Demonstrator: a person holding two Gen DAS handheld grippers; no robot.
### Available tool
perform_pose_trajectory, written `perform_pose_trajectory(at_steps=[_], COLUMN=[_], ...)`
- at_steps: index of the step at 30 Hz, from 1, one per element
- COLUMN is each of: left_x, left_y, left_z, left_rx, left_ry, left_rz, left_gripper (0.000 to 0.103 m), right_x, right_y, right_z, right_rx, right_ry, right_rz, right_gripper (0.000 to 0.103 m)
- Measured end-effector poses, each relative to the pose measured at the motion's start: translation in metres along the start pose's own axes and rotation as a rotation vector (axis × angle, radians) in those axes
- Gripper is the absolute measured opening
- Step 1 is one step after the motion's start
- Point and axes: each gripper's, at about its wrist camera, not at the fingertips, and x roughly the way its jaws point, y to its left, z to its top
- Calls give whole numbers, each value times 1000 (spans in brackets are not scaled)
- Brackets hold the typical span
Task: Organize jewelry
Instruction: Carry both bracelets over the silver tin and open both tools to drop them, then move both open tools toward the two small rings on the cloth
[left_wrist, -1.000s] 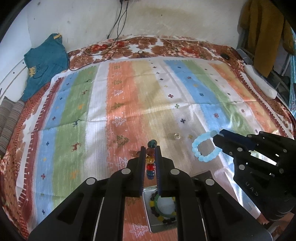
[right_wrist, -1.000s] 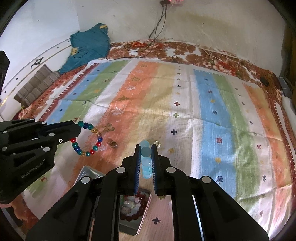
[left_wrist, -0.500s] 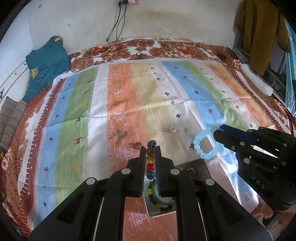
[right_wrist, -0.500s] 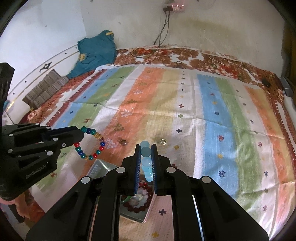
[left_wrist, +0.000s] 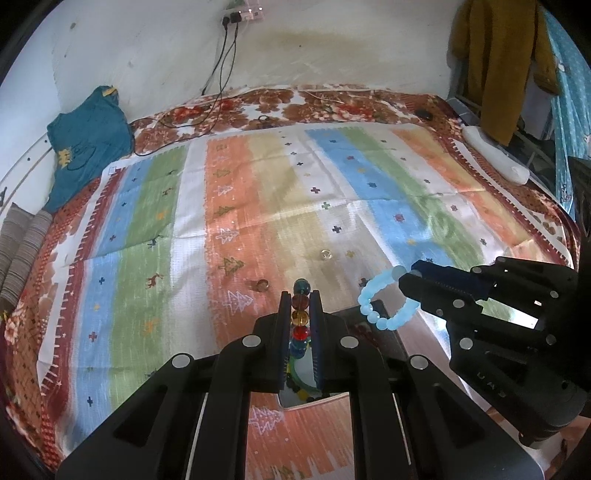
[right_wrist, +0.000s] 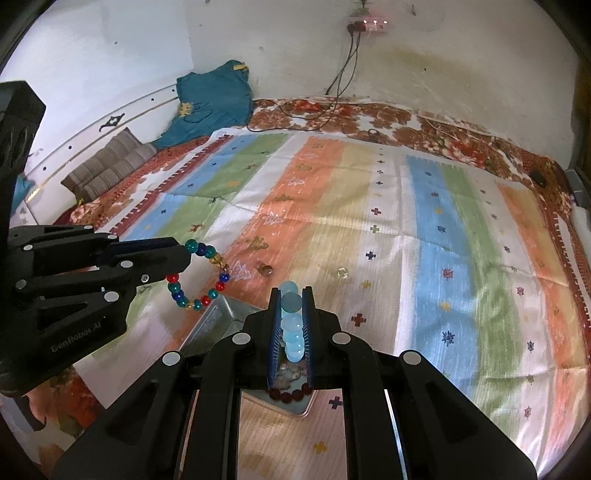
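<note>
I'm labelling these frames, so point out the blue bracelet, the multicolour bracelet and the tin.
blue bracelet (left_wrist: 384, 323), left wrist view, lower beads
multicolour bracelet (right_wrist: 199, 302), right wrist view, bottom beads
tin (right_wrist: 218, 314), right wrist view, far wall

Two rings (left_wrist: 263, 284) (left_wrist: 325, 254) on bedspread (left_wrist: 258, 206) beyond tray (right_wrist: 218, 317); bracelets (right_wrist: 290, 395) in tray.

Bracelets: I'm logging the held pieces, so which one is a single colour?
The pale blue bracelet in the right claw; the left claw holds the multicoloured bracelet.
</note>
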Motion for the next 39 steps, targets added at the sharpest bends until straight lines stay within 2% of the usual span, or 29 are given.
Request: perform_pose_trajectory(at_steps=[6,11,14,17,20,29,31,33,39], left_x=[-6,-10,-8,-7,-7,3,6,7,14], left_y=[-4,-11,-8,0,8,19,22,23,27], left_z=[-6,-14,-15,-14,-12,-13,-13,-14,-10], left_rx=[-3,17,3,-29,-56,-93,-99,-94,-98], left_ry=[-4,-8,0,0,4,38,48,53,65], left_rz=[-17,1,37,50,45,37,34,38,38], left_gripper=[9,9,11,16,22,36,42,43,48], right_x=[-5,-6,-6,-7,-4,6,9,12,23], right_y=[3,4,3,-1,-6,-17,-19,-21,-24], right_z=[-8,-13,-15,-14,-15,-10,-8,-7,-2], right_rx=[-2,-3,6,17,32,51,51,51,39], right_ry=[9,17,22,16,24,49,54,60,84], right_rz=[12,14,-1,-10,-19,-25,-27,-31,-21], right_gripper=[12,12,13,15,27,30,31,35,36])
